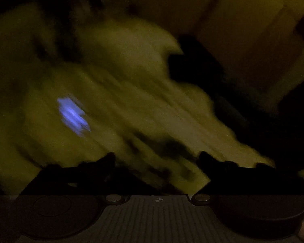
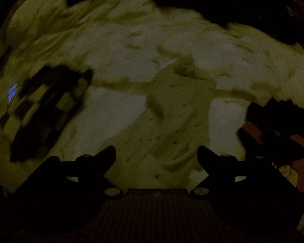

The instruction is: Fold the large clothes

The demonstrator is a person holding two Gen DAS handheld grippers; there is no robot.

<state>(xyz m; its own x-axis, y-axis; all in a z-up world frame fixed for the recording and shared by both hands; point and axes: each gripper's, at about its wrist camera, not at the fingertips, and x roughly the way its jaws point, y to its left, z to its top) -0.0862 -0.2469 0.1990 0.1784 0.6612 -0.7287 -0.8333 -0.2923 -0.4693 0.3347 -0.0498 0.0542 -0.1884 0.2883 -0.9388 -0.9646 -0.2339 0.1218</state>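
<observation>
Fingers first: on my right gripper [image 2: 156,155] the two dark fingertips [image 2: 106,156] stand spread wide with nothing between them, hovering above a pale, wrinkled cloth surface [image 2: 143,46], probably a bedsheet, that fills most of the right wrist view. My left gripper [image 1: 157,160] shows the same wide gap, its black fingers [image 1: 105,161] apart and empty, though that view is badly smeared and dim, so I read little detail from it. Beyond the right fingers, across the pale sheet, a flatter, slightly darker panel of light fabric [image 2: 172,121] lies spread out; I take it to be the large garment to fold, but the low light does not let me be sure where its edges end. Off to the left lies a dark-and-pale checkered cloth [image 2: 44,111], with a small glowing blue patch [image 2: 12,92] just beside it. At the right edge sits a dark and reddish crumpled bundle [image 2: 283,133], close to the right finger. A black cloth [image 2: 223,2] crosses the far top. I judge the pale garment soft, light and limp; it should drape and slide over the sheet instead of holding shape, so I would pinch it at a corner or hem, one gripper to each side, taking care not to catch the sheet beneath.
</observation>
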